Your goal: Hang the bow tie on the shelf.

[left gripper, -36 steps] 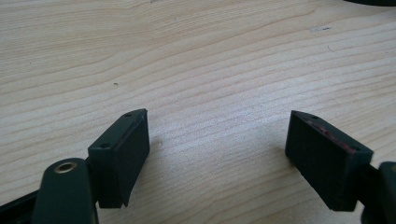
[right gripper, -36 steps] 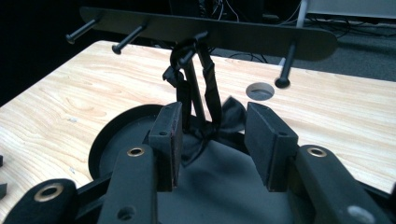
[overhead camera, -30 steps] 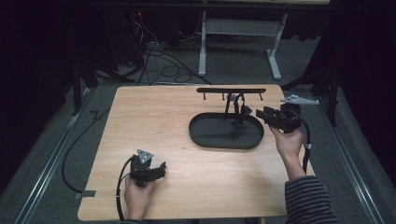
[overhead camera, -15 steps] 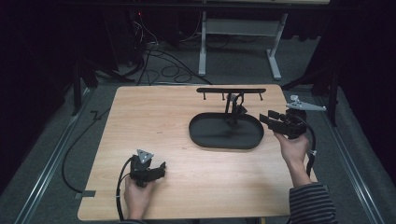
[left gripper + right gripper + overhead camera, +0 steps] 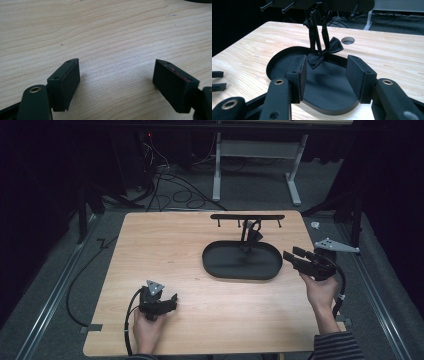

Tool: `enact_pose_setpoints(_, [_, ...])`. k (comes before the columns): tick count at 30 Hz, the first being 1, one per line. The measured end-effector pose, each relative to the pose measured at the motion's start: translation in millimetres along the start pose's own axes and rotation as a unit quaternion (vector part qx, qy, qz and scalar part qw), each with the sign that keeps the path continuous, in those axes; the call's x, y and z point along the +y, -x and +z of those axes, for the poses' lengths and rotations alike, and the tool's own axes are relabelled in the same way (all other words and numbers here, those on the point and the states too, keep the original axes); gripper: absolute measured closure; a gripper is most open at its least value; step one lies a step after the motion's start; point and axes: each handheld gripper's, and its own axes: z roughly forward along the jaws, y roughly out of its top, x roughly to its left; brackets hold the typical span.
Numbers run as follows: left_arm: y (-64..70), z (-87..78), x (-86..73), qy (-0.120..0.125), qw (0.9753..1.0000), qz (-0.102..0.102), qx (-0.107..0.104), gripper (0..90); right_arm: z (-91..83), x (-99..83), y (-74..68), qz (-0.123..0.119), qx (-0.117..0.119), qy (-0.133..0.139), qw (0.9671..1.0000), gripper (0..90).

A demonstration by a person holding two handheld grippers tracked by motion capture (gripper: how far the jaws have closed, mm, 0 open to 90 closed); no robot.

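Wooden table (image 5: 165,245) in a dark room, bearing a black oval tray (image 5: 220,265) whose rack carries a black bow tie (image 5: 323,53) hanging by its strap. My right gripper (image 5: 300,261) sits parted and empty beside the tray, the tie ahead between its jaws, ungrasped. My left gripper (image 5: 169,302) rests agape on bare wood, well apart.

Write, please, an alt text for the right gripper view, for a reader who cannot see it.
The open right gripper points at a black bow tie that hangs by its strap from a black stand over an oval black tray. All this stands on a light wooden table.
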Motion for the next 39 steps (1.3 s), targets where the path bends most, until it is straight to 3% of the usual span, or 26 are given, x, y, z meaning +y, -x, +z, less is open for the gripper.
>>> enact_pose_setpoints(12, [0.0,-0.1,0.0,0.0,1.0,0.0,0.0,22.3,-15.9,-8.2,-0.1,0.004,0.003,0.012,0.9999,52.6])
enact_pose_setpoints(23, [0.1,0.0,0.0,0.0,1.0,0.0,0.0,22.3,-18.4,-25.3,4.1,0.015,0.002,0.001,0.9999,52.3])
enact_pose_setpoints(39, [0.1,0.0,0.0,0.0,1.0,0.0,0.0,22.2,-24.7,-40.7,-0.5,0.024,0.017,0.001,0.9996,52.3])
